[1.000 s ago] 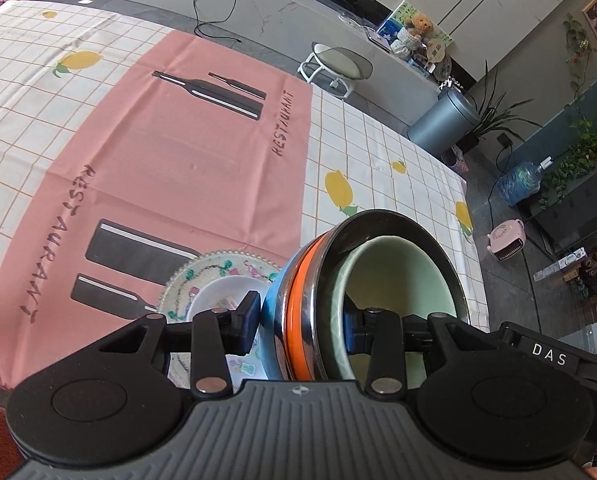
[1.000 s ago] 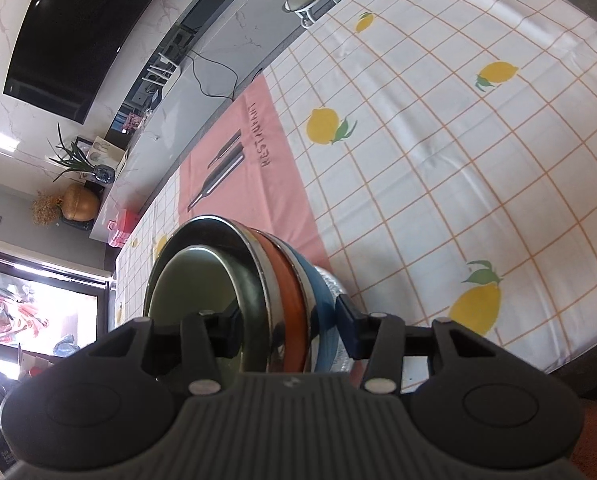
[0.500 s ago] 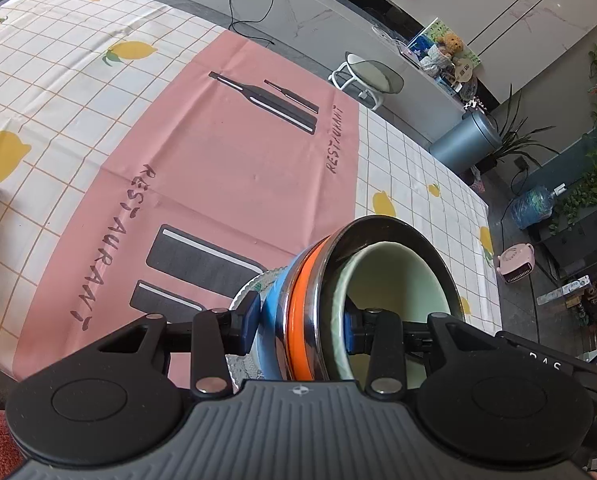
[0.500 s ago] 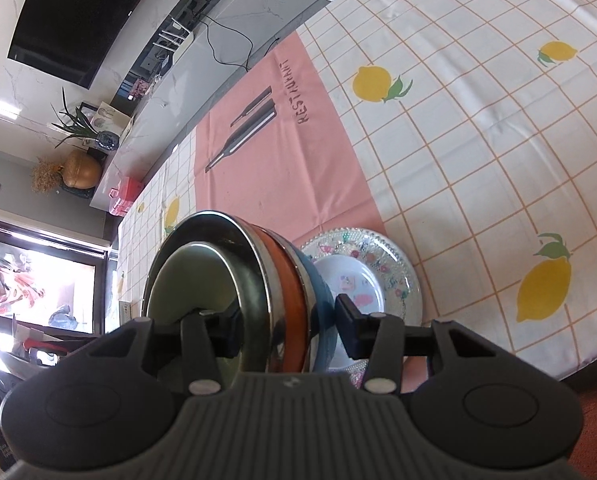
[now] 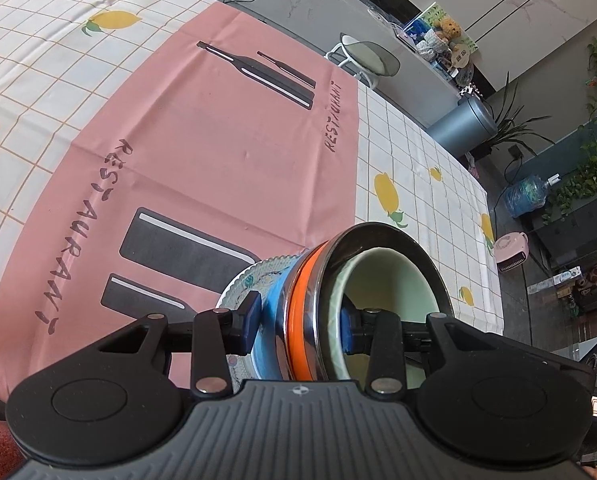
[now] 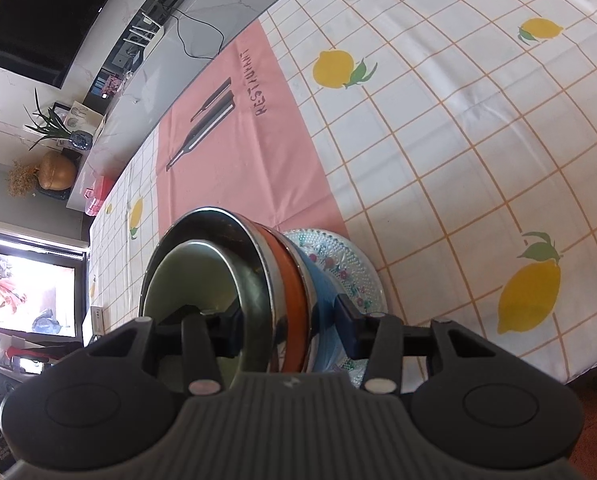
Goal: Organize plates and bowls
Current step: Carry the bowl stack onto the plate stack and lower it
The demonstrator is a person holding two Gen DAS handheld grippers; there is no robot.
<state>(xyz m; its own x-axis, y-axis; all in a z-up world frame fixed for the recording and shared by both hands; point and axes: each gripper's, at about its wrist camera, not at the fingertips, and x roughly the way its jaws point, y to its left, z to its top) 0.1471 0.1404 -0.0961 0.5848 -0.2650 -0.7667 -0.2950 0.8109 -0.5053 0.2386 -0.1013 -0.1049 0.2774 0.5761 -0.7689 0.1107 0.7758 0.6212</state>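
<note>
Steel-rimmed and nested, the stack of bowls is gripped from both sides: pale green bowl innermost, then the steel bowl, an orange band, a blue bowl outermost. The left gripper and right gripper each have fingers clamped across the stack's wall. The stack sits just above the patterned glass plate on the table, near its edge. In the left view its mouth faces right; in the right view, left.

A pink runner crosses the lemon-print tablecloth; beyond the table stand a stool and grey bin.
</note>
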